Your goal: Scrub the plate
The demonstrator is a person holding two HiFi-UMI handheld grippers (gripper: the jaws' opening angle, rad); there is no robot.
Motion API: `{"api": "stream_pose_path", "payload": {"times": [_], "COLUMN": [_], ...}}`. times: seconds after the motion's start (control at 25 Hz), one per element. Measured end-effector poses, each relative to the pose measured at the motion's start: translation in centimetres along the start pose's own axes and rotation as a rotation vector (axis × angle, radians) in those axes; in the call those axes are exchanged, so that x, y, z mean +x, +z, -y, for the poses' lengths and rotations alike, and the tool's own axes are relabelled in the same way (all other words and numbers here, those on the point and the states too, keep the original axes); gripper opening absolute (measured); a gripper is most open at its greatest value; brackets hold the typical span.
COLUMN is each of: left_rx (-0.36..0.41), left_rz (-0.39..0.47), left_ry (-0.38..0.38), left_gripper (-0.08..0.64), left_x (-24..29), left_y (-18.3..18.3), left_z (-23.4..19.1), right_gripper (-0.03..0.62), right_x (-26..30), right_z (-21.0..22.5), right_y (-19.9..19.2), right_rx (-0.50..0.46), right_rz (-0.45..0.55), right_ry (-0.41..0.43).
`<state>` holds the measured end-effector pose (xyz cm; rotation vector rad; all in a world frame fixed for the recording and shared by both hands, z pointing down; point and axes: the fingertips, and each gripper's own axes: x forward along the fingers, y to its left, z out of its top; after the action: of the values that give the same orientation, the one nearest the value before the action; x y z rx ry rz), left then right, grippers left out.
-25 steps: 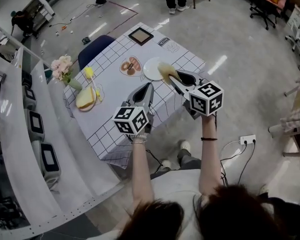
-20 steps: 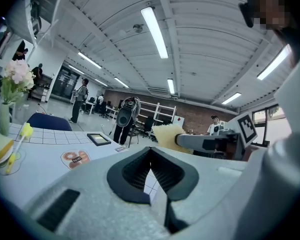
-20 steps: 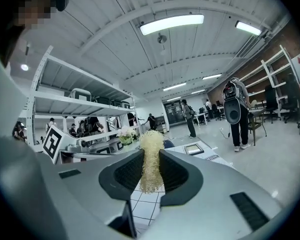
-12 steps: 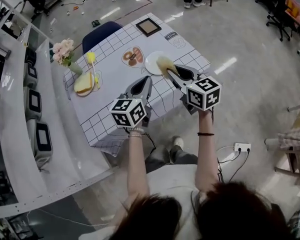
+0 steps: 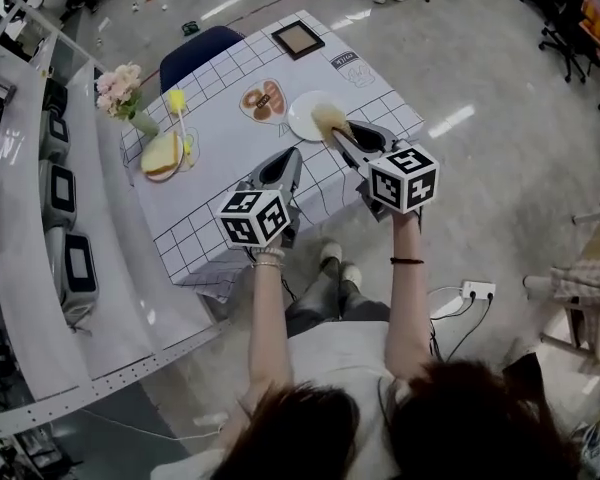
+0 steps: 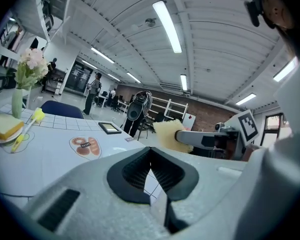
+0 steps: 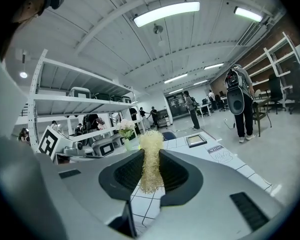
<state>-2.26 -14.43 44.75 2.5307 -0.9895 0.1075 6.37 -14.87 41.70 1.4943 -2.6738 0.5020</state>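
Jaws of the right gripper (image 7: 151, 168) are clenching a yellow scrubber (image 7: 150, 156) by the white plate (image 5: 302, 116); left gripper (image 6: 150, 168) is closing on nothing, so the unheld plate is probably risking sliding across the table (image 5: 212, 140)

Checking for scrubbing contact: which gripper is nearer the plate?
Right. The right gripper, shut on the sponge, is at the plate's near rim; the left gripper, shut and empty, hangs short of the plate, over the table.
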Motion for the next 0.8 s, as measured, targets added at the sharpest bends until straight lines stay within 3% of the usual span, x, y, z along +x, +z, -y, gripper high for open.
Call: {"api": "stream_pose_path", "payload": {"times": [0.8], "left_rx": [-0.067], "left_rz": [-0.047], "left_ry": [-0.025], "left_gripper": [0.011], "left_x": [5.2], "left_y": [1.5], "left_z": [-7.3], "right_gripper": [0.080], "right_x": [7.9], "right_z": [3.7], "right_y": [0.8], "right_rx": [-0.055], "right_rz": [-0.093], "right_ry": [-0.032]}}
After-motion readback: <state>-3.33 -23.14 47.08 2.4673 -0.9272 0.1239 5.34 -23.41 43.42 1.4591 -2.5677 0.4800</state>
